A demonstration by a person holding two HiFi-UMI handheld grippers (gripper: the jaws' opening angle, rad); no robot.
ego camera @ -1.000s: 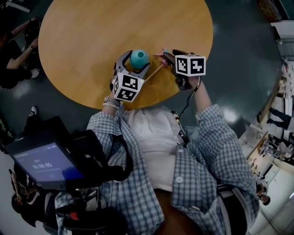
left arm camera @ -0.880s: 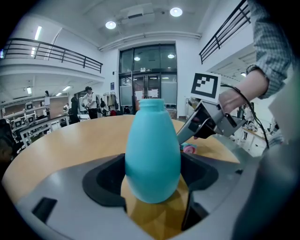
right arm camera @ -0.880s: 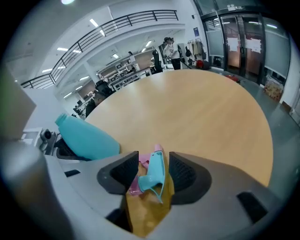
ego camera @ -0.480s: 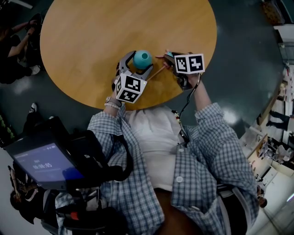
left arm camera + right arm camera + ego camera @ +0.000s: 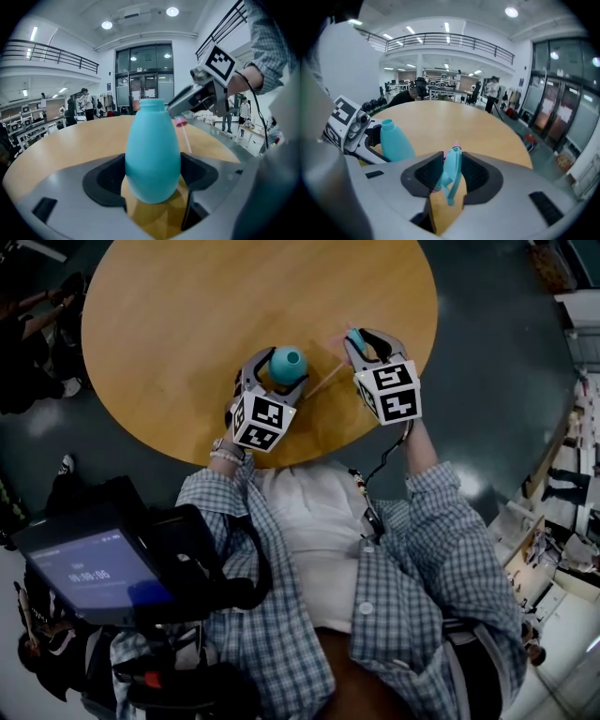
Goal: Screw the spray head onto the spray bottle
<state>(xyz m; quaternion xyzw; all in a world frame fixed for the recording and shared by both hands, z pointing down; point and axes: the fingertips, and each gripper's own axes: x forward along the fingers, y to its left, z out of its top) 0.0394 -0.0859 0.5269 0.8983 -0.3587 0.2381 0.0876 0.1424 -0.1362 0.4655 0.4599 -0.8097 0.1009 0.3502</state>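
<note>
Left claw clamps the uncapped bottle; right claw, just closing, holds spray head.

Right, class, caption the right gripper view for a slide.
Right gripper, fingers just closed further, clamps the teal spray head above the table; open bottle at left.

No print can be read for certain. A dark screen at the head view's lower left shows a pale row of digits, too blurred to read.
</note>
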